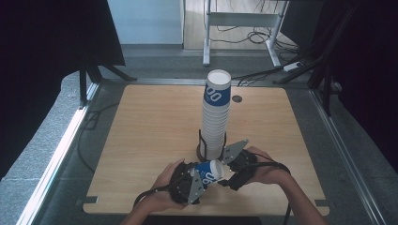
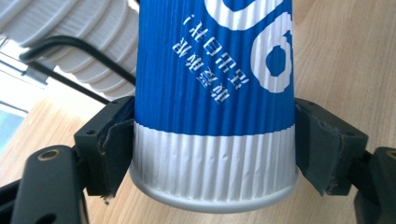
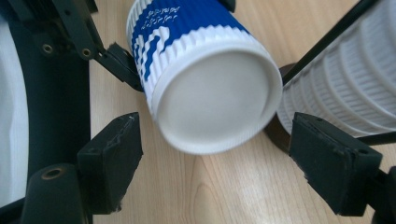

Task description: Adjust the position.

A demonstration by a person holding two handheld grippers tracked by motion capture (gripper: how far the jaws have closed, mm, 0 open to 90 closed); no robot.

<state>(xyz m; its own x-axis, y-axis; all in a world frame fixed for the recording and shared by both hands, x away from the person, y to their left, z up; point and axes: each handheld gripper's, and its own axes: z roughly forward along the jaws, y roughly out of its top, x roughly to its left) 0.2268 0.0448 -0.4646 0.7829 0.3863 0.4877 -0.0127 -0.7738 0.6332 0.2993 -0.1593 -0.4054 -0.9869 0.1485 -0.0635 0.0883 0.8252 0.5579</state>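
High view had your left gripper (image 1: 199,180) holding the blue cup (image 1: 212,170) sideways above the tabletop (image 1: 155,136), just before the cup stack (image 1: 215,117). Left gripper view showed its fingers (image 2: 105,149) clamped on the cup's base. Right gripper view showed your right fingers (image 3: 114,149) wide, off the cup; squeezing harder could crush it.
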